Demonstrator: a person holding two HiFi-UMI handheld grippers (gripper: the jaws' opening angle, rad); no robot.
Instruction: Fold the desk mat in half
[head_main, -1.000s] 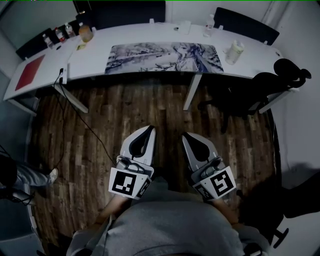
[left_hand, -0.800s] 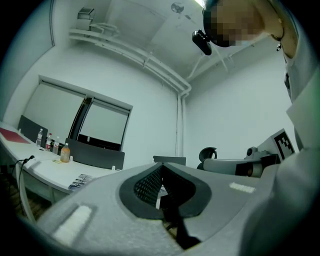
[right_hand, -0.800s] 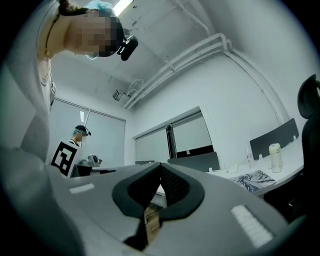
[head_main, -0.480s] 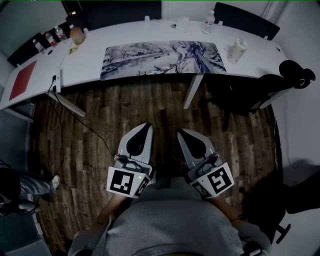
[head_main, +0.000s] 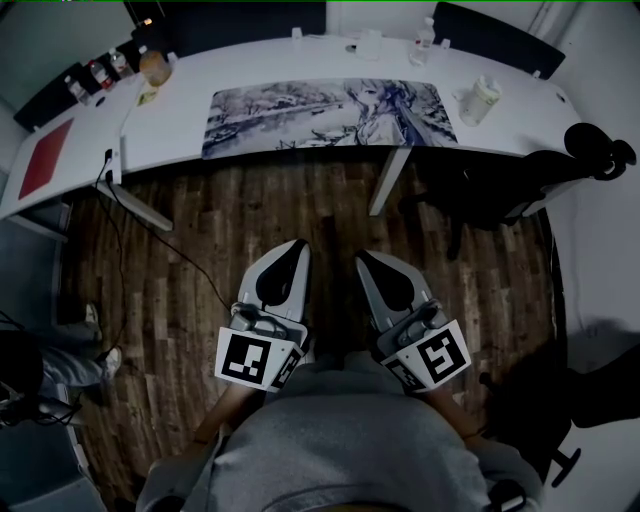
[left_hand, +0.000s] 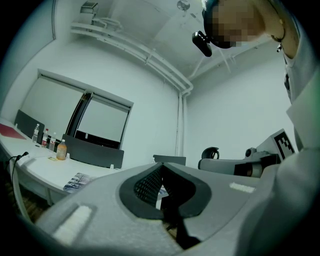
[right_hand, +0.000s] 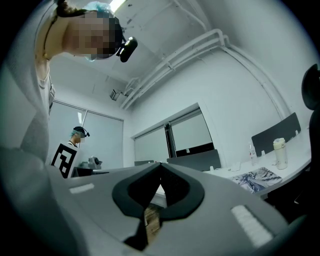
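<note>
Left gripper (head_main: 296, 248): jaws shut, nothing held | desk mat (head_main: 330, 115): laid flat, unfolded, on white desk (head_main: 170, 125), well apart from both grippers | right gripper (head_main: 365, 258): jaws shut, empty | pale container (head_main: 478, 100), perhaps a bottle, seen beside mat's right end.

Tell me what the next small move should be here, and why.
Probably step up to the desk and carry both grippers toward the near edge of the desk mat, opening them on the way. The desk mat lies flat and unfolded, while the left gripper and right gripper hang shut and empty over the wooden floor, well short of the desk.
</note>
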